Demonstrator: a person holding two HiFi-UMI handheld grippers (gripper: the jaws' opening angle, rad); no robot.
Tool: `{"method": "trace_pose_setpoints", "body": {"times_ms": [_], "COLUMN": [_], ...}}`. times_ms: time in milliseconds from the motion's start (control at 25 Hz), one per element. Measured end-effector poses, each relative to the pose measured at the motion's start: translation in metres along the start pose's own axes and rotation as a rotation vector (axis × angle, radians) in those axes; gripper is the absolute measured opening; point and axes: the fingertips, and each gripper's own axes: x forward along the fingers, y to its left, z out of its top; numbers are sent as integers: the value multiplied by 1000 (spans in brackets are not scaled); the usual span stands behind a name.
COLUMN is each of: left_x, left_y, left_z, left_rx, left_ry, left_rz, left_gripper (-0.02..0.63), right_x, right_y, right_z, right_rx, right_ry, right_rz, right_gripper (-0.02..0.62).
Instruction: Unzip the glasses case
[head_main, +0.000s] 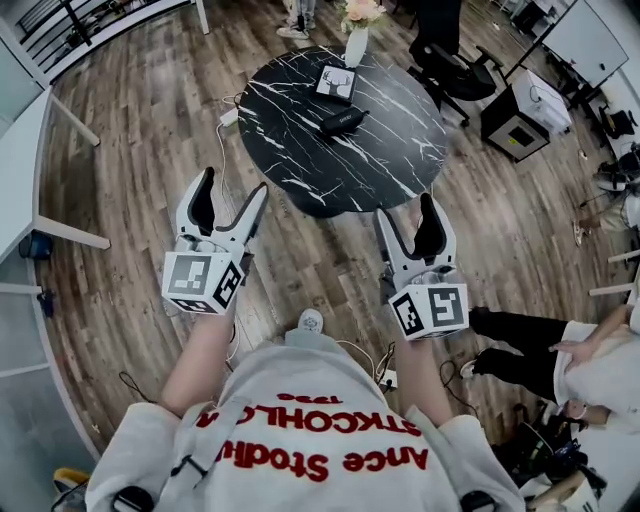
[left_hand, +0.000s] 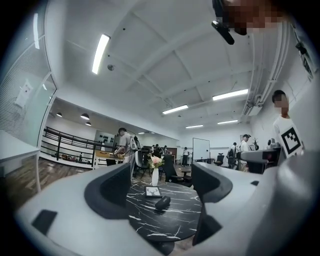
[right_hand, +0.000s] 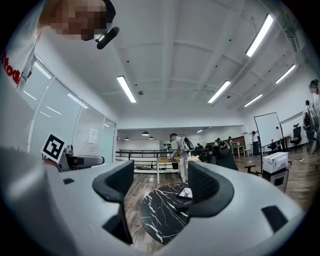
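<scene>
**Over the wooden floor (head_main: 300, 270), jaws wide, nothing gripped**

Nearest, held level: left gripper (head_main: 235, 185) and right gripper (head_main: 405, 210), both spread fully, empty. Farther out, on the round marble table (head_main: 400, 170), well apart from both: glasses case (head_main: 342, 123), dark, oblong, lying flat. Probably light and semi-rigid, likely to skid on polished stone. Best to pin one end, then pinch the zipper pull. Pull too small to spot. Beyond: framed card (head_main: 336, 82), vase (head_main: 357, 42).

I see my grey sweatshirt (head_main: 290, 378) with red lettering; my white left gripper (head_main: 235, 184) and right gripper (head_main: 405, 207) have black pads (head_main: 203, 207) and black-and-white marker cubes (head_main: 203, 281).
</scene>
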Motion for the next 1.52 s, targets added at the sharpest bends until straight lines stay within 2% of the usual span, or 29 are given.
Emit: {"method": "trace_pose_setpoints", "body": {"times_ms": [200,520,720,1080,1320,1520], "left_x": [36,98,160,278,329,357], "left_y": [-2,14,40,97,121,121], "left_z": [-1,-19,-22,-21,-43,-64], "left_rx": [6,-8,-14,-17,-39,-57], "left_ry": [-1,12,1,13,52,104], "left_rz": [29,27,-12,-130,-158,-157], "left_gripper": [367,367,367,367,366,367], "right_x": [27,72,122,237,280,300], "right_y": [-38,-73,-96,-124,-142,-161], "right_z": [3,-13,-14,-13,-36,-53], "right_rx": [-2,15,4,-8,13,41], "right_ry": [-10,1,-6,-8,31,76], "right_rz": [15,13,-13,-76,-99,-81], "right_gripper": [319,319,319,319,319,319]}}
